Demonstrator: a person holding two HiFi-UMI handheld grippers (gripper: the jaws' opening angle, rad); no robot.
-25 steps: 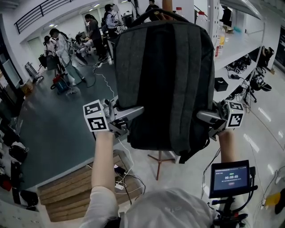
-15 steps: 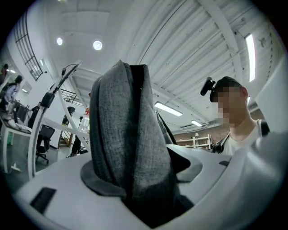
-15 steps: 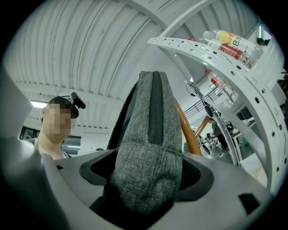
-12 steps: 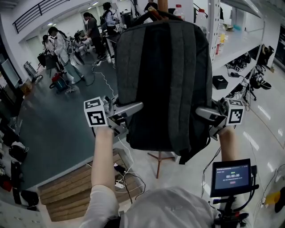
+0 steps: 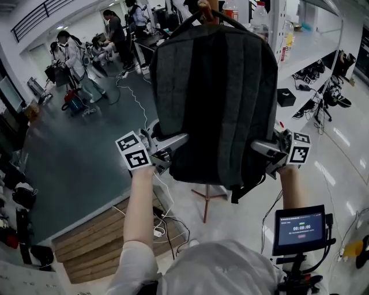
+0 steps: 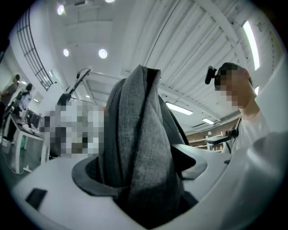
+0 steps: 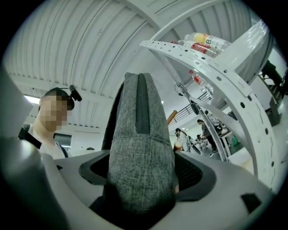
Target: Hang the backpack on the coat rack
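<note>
A dark grey backpack (image 5: 216, 98) hangs upright in front of me, its top handle (image 5: 199, 14) looped over the wooden coat rack's top (image 5: 209, 7). The rack's foot (image 5: 206, 199) shows below the bag. My left gripper (image 5: 173, 147) is at the bag's lower left side; its jaws are opening, with the grey fabric (image 6: 139, 148) still between them. On the lower right side, my right gripper (image 5: 262, 151) is shut on the bag, whose zipped edge (image 7: 139, 148) fills its jaws.
Several people stand at the far left (image 5: 69, 55). A white shelf unit (image 5: 300, 57) with bottles runs along the right. A small screen on a stand (image 5: 297, 227) is at lower right. Wooden steps (image 5: 98, 242) and cables (image 5: 164, 224) lie below.
Both grippers and the backpack's bottom have come down a little. The left jaws stand wider around the fabric than before.
</note>
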